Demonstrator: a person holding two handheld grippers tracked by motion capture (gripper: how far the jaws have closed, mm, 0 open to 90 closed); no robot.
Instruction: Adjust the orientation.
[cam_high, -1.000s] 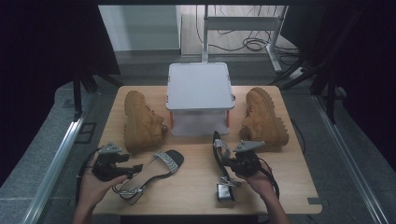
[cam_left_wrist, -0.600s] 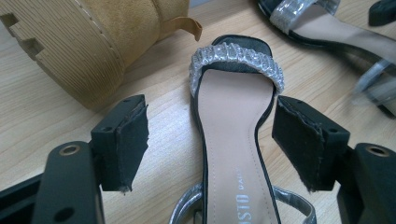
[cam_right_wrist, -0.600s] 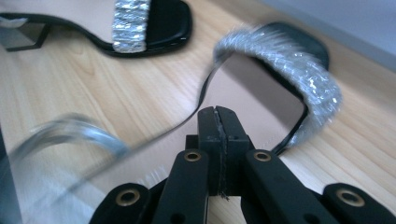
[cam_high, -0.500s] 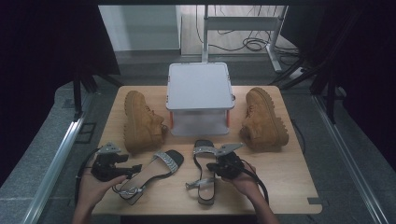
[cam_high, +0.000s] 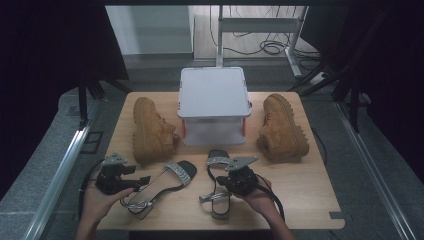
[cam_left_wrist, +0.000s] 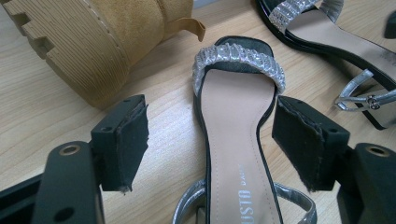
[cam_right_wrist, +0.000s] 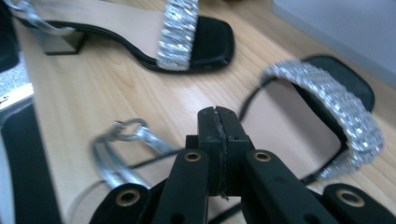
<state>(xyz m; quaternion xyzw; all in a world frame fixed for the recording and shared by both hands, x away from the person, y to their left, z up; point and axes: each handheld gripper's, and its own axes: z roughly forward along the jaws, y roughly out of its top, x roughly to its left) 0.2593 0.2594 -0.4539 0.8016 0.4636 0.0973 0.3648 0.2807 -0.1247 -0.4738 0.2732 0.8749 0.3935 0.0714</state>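
We've got two black sandals with silver straps flat on the bench (cam_high: 300, 190), in front of the white lidded box (cam_high: 214, 102).

Left claw (cam_left_wrist: 210, 140): released, jaws spread wide with the left sandal (cam_left_wrist: 238, 140) lying between them, pads clear of both edges. In the high view that claw (cam_high: 141, 179) sits at the sandal's heel end, and the shoe (cam_high: 162, 187) points toward the box.

Right claw (cam_right_wrist: 218, 140): clenched, pads pressed flat together. A thin black strap of the right sandal (cam_right_wrist: 317, 112) runs just past the jaw tips; we can't say from this blurred view whether it's pinched or merely beside them. From above, the right claw (cam_high: 223, 181) is over that sandal (cam_high: 217, 192), near its middle.

One tan boot (cam_high: 150, 131) lies left of the box, close to the left sandal's toe; the other tan boot (cam_high: 282, 127) stands right of it.
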